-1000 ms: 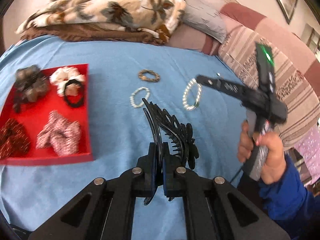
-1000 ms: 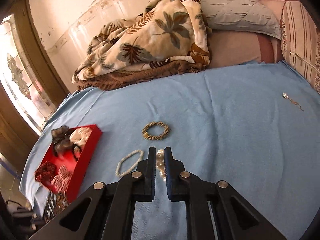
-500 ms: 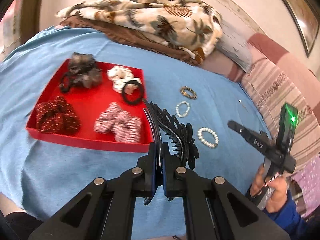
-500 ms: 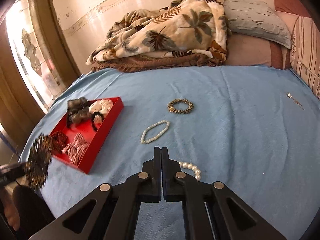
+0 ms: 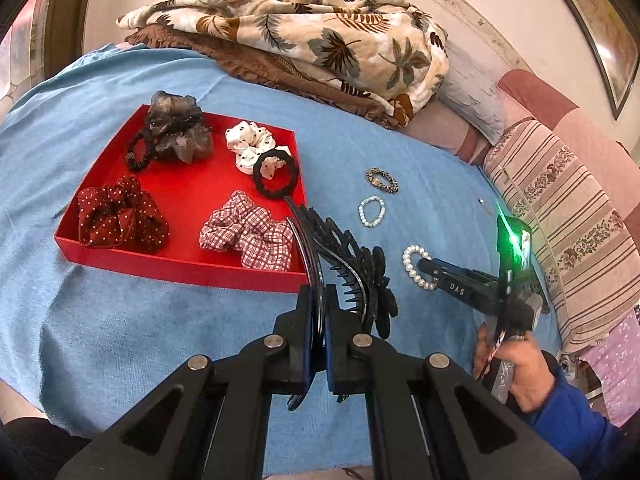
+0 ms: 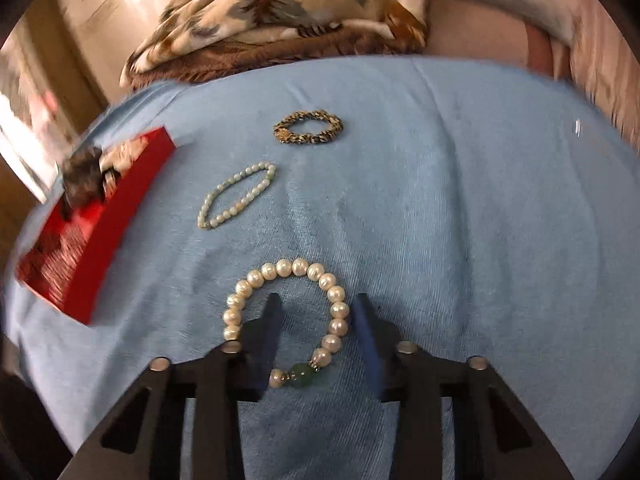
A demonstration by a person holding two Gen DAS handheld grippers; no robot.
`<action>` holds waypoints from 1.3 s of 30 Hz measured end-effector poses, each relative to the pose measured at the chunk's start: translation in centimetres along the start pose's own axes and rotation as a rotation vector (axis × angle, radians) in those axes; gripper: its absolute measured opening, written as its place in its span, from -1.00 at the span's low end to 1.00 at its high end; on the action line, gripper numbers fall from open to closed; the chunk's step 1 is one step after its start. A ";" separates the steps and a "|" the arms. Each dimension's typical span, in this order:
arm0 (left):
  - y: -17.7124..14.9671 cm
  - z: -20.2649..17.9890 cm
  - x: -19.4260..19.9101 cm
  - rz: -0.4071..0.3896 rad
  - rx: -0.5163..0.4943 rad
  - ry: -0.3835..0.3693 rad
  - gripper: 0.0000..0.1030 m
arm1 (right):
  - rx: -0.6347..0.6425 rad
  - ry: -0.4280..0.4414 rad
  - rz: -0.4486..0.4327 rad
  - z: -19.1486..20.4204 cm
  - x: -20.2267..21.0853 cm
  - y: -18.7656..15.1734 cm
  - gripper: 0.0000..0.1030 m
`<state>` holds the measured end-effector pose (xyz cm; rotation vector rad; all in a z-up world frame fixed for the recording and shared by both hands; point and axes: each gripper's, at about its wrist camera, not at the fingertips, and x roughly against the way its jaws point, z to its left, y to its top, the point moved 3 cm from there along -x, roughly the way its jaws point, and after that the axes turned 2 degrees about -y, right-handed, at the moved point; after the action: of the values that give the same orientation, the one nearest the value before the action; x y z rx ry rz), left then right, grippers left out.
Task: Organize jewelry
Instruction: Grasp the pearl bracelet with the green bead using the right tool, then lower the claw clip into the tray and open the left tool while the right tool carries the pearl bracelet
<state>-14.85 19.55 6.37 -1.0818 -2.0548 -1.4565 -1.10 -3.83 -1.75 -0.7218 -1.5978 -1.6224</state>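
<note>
My left gripper (image 5: 317, 300) is shut on a black ornate hair clip (image 5: 352, 268), held above the blue bedcover beside the front right corner of the red tray (image 5: 180, 270). My right gripper (image 6: 316, 308) is open, low over the cover, its fingers straddling the right side of a large pearl bracelet with a green bead (image 6: 280, 272); the same bracelet shows in the left wrist view (image 5: 412, 268). A small pale bead bracelet (image 6: 236, 196) and a gold-brown bracelet (image 6: 308, 127) lie farther back.
The red tray holds several scrunchies (image 5: 246, 232) and a black hair tie (image 5: 276, 176). A folded leaf-print blanket (image 5: 304, 36) and pillows (image 5: 560, 184) lie at the back and right. A small earring (image 6: 577, 126) lies far right on the cover.
My right gripper has opened and dropped down over the large pearl bracelet. My left gripper, still holding the clip, has drifted a little toward the tray's corner.
</note>
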 end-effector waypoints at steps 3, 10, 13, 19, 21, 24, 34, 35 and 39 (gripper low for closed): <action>0.1 0.3 0.0 -0.001 0.009 0.002 -0.90 | 0.008 0.018 -0.024 0.5 0.9 0.0 -0.80; 0.8 1.6 0.6 -0.021 0.030 0.021 -0.90 | 0.018 0.033 -0.157 1.4 5.9 1.5 -0.80; 1.4 2.3 0.9 -0.036 0.042 0.031 -0.90 | 0.020 0.055 -0.192 2.2 7.5 2.3 -0.80; 3.2 3.9 1.0 -0.061 0.055 0.050 -0.90 | 0.054 0.092 -0.210 4.6 9.1 3.4 -0.80; 4.0 4.5 0.8 -0.063 0.060 0.050 -0.90 | 0.061 0.105 -0.212 5.4 9.5 3.9 -0.80; 5.4 5.3 0.3 -0.067 0.062 0.056 -0.90 | 0.080 0.122 -0.217 6.8 9.9 4.6 -0.80; 9.8 9.2 -2.9 -0.038 0.090 0.063 -0.90 | 0.175 0.152 -0.227 12.7 11.0 7.7 -0.79; 10.0 9.7 -3.1 -0.035 0.097 0.061 -0.90 | 0.185 0.157 -0.222 13.4 10.9 8.0 -0.79; 10.3 11.9 -3.8 -0.031 0.148 0.038 -0.90 | 0.220 0.178 -0.208 16.3 10.3 9.2 -0.79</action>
<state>-3.21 30.76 5.51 -0.9606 -2.1238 -1.3051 -1.15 11.55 13.03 -0.2972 -1.7298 -1.5732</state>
